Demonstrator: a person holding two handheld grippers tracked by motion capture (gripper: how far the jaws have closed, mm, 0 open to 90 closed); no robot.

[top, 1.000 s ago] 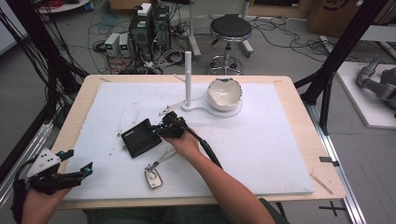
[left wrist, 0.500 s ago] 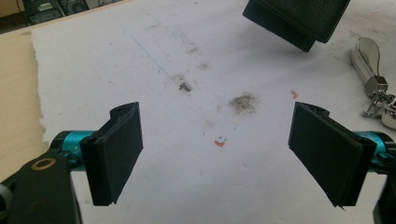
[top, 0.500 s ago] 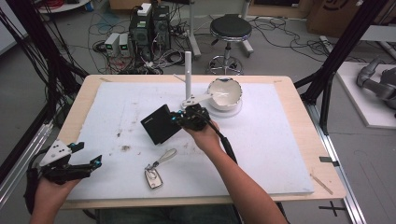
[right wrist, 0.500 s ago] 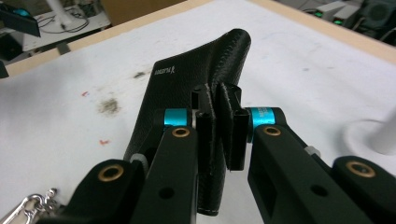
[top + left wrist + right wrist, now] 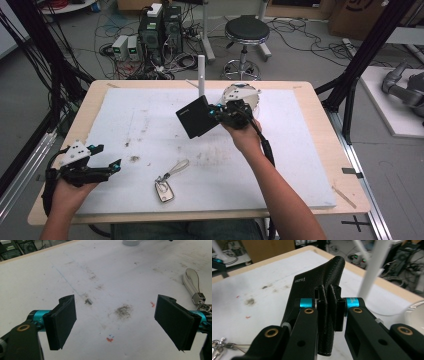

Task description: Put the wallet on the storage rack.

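A black leather wallet (image 5: 196,117) hangs in the air above the middle of the white mat, pinched at one edge by my right gripper (image 5: 216,113). In the right gripper view the wallet (image 5: 317,287) stands on edge, with both pads pressed on it. A car key with a grey strap (image 5: 167,182) lies on the mat near the front edge; its strap (image 5: 191,281) appears at the right of the left gripper view. My left gripper (image 5: 107,167) hovers over the mat's front left corner, its jaws wide apart with nothing between them (image 5: 115,322).
A white bowl (image 5: 252,97) on a white base with an upright post (image 5: 201,75) stands at the back of the mat (image 5: 300,150). Dirt smudges (image 5: 123,310) mark the mat. Beyond the table are a stool (image 5: 246,30), computers and cables.
My right gripper has lifted the wallet off the mat and carried it back and to the right, toward the bowl. My left gripper has shifted right along the front edge.
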